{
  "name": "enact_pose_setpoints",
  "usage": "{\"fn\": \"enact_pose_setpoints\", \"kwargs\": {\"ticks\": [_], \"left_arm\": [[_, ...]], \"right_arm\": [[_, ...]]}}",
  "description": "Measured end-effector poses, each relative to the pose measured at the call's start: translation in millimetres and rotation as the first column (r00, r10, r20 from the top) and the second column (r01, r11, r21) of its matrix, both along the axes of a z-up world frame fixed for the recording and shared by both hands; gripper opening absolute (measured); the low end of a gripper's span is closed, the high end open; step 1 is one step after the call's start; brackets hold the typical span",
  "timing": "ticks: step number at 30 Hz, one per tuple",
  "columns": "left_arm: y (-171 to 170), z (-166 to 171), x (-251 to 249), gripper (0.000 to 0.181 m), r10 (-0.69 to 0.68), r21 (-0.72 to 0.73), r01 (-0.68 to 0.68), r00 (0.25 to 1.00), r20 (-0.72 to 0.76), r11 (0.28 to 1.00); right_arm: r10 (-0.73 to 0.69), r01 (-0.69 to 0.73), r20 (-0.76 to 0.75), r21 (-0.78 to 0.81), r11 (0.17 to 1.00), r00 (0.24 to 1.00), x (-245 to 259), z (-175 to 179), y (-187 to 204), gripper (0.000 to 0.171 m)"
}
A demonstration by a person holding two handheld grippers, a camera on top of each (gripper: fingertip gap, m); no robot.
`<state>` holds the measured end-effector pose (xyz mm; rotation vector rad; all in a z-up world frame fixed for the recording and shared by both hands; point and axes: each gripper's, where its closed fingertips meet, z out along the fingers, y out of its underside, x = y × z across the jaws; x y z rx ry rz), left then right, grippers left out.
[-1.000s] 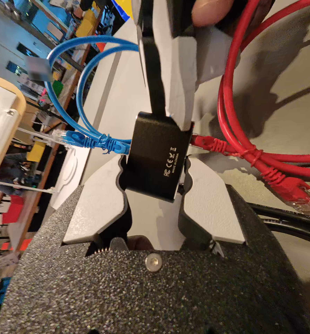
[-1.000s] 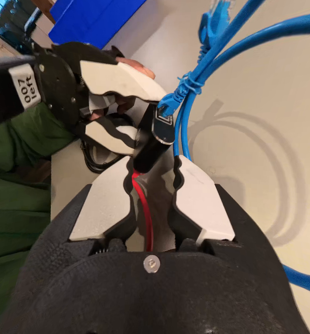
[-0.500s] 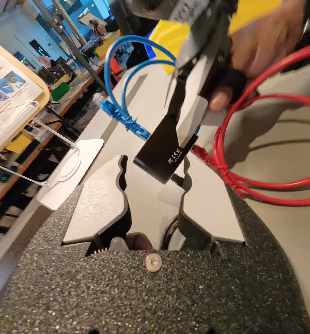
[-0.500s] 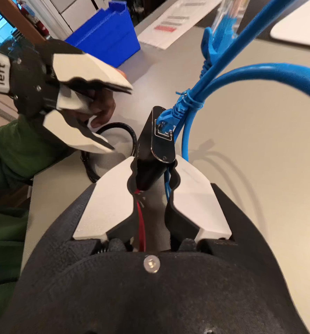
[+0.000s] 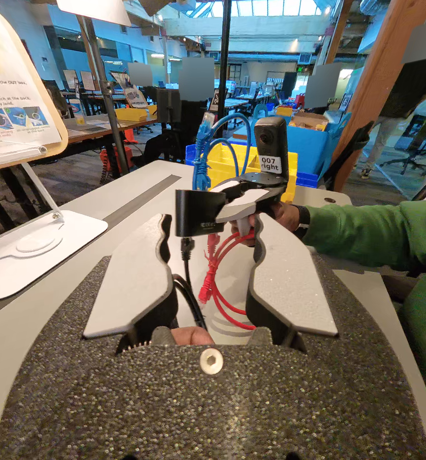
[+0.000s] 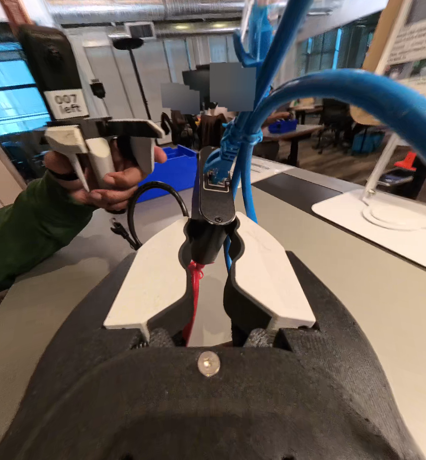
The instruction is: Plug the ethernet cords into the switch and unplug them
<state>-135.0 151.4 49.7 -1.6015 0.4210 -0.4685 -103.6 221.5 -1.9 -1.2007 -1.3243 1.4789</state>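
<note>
Grey table (image 5: 45, 331) in open workshop; white stand base (image 5: 33, 249) at left side. Held clear above table: black switch (image 5: 198, 214), clamped by right gripper (image 6: 210, 239) on lower body, probably to leave both port faces reachable. Left gripper (image 5: 210, 251) spread wide, empty, just below switch, likely staged for next plug. Blue ethernet cord (image 6: 222, 159) seated in upper port, loop tied and rising. Red ethernet cord (image 5: 214, 268) seated in underside, coil hanging with spare plug loose. Black cable (image 5: 187, 268) also hung from underside. Compact glossy switch casing, rounded end plate.
</note>
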Motion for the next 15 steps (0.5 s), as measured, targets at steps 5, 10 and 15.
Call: {"fn": "enact_pose_setpoints", "kwargs": {"ticks": [5,10,15], "left_arm": [[-8.9,-4.5,-15.9,0.065,0.040,-0.044,-0.049,0.983,-0.181,0.998],[-14.6,-35.8,0.6,0.067,-0.111,-0.144,0.082,0.971,-0.210,0.986],[-12.1,-66.7,30.6,0.042,-0.277,-0.154,0.249,0.940,-0.198,0.956]], "right_arm": [[0.159,-0.156,-0.009,0.134,0.979,0.987,-2.6,-6.9,-39.6,0.027],[0.303,-0.287,-0.048,0.205,0.936,0.952,-0.6,-3.3,-77.1,0.027],[0.339,-0.316,-0.058,0.243,0.917,0.939,-0.5,-6.6,-90.2,0.027]]}}
